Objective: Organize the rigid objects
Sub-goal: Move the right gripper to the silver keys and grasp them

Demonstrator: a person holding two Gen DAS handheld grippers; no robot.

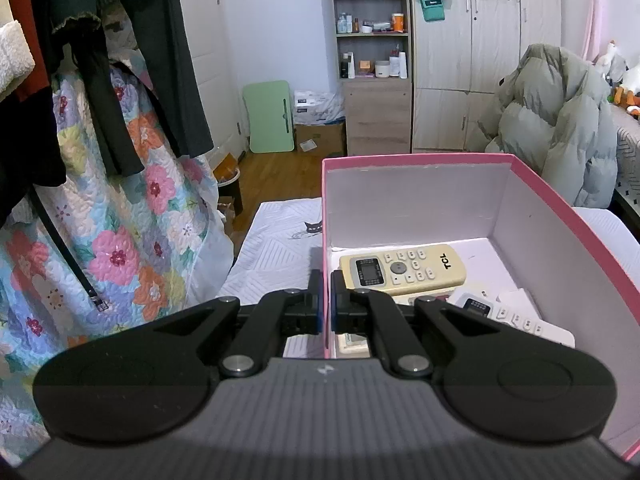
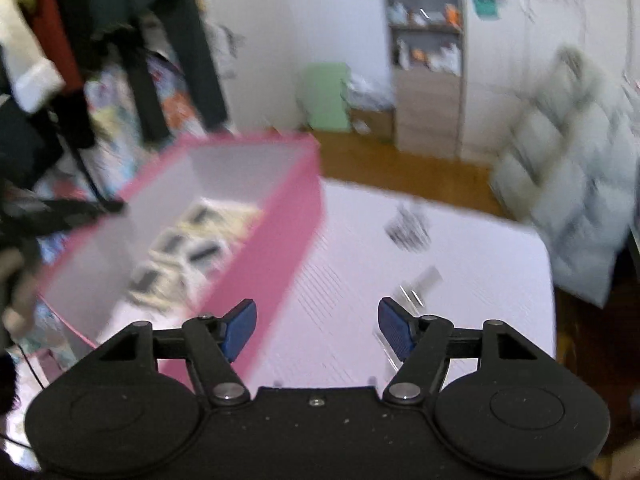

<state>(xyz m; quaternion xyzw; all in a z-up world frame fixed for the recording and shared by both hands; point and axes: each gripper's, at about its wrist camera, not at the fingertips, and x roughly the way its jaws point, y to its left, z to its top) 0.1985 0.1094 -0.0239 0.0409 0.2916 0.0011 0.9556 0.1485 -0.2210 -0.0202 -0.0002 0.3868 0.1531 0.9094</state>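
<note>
Left wrist: pink box (image 1: 416,160) holds cream TCL remote (image 1: 404,268), white remote (image 1: 508,316).

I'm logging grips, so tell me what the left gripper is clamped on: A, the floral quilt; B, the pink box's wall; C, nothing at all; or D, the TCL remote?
B: the left gripper has one finger outside and one inside the pink box, shut on its near-left wall, while the TCL remote lies loose inside.
</note>
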